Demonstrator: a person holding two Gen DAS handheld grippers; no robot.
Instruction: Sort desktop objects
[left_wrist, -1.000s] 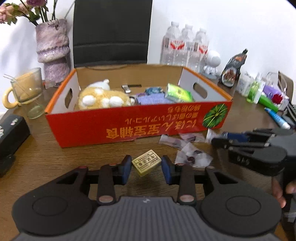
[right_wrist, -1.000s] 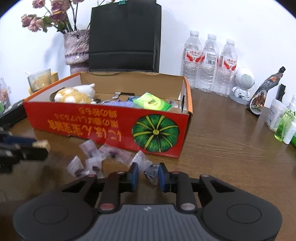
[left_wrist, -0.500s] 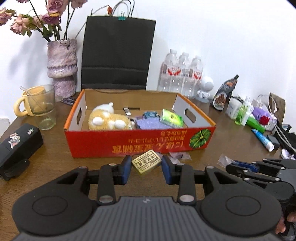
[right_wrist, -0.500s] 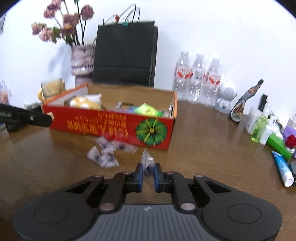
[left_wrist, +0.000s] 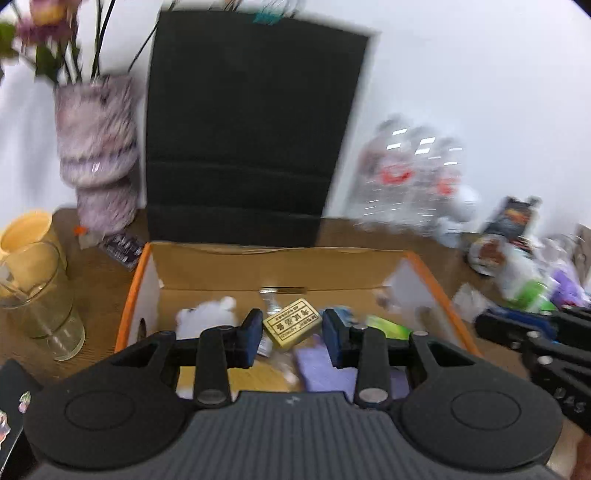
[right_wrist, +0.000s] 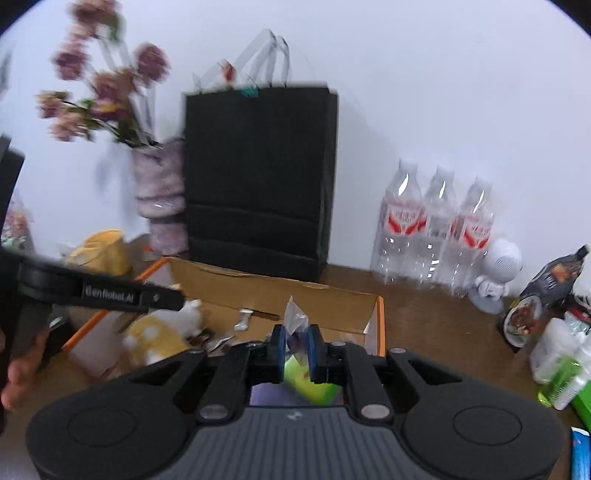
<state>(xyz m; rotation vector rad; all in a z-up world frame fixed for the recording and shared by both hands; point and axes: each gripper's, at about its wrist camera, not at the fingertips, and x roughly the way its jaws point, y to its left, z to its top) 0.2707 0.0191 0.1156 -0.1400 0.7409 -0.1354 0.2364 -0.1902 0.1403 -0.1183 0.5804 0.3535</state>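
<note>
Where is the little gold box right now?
In the left wrist view the gold box sits tilted between the left tongs, over the open orange carton, near the plush.

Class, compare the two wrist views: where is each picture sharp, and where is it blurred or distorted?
Left wrist view: the left tool and its yellow eraser are sharp, the water bottles smeared by motion. Right wrist view: the right tool is crisp, the flowers blurred; fisheye darkens both frames' corners.

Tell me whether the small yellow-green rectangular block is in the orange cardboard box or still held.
Held. The left gripper pinches the small yellow-green rectangular block above the open orange cardboard box, not resting among its contents.
</note>
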